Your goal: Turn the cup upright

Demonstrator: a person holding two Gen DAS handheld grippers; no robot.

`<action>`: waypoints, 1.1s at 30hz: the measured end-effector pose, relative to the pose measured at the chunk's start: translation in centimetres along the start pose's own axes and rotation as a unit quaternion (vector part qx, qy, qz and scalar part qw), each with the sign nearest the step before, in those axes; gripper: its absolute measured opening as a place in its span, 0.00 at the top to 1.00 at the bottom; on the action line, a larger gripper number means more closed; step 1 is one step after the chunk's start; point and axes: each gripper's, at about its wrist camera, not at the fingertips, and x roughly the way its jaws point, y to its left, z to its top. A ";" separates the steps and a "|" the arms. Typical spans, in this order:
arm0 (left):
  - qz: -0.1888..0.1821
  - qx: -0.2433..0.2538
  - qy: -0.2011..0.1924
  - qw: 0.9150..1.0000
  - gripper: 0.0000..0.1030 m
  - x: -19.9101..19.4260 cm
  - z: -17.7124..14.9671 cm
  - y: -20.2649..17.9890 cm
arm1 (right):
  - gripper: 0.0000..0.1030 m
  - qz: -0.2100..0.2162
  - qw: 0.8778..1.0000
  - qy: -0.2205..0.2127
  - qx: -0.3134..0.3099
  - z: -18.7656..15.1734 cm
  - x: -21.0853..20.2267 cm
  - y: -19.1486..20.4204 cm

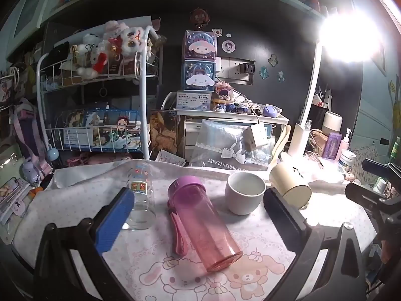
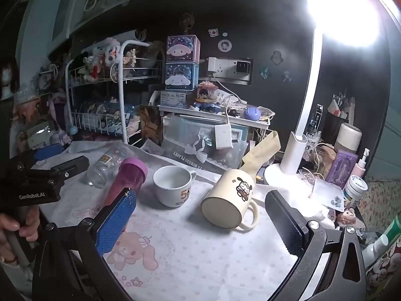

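A cream mug [image 2: 231,199] with a cartoon dog lies on its side on the cloth, base toward me, handle at lower right; it also shows in the left wrist view [image 1: 290,184]. A white cup [image 2: 173,185] stands upright beside it, seen too in the left wrist view [image 1: 244,192]. A pink bottle [image 1: 200,223] lies on its side; a clear glass bottle [image 1: 140,198] lies left of it. My left gripper [image 1: 200,215] is open over the pink bottle. My right gripper [image 2: 200,223] is open just before the cream mug. Neither holds anything.
A patterned cloth [image 2: 200,250] covers the desk. A white desk lamp [image 2: 293,155] stands at the right, with jars and bottles [image 2: 356,185] beside it. A wire rack [image 1: 100,115] and stacked boxes [image 1: 200,60] crowd the back. The left gripper shows in the right wrist view [image 2: 60,173].
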 end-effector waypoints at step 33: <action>0.002 0.009 -0.007 1.000 0.01 0.4 0.0 -0.3 | 0.01 -0.010 1.000 0.009 -0.009 0.0 0.3 -0.4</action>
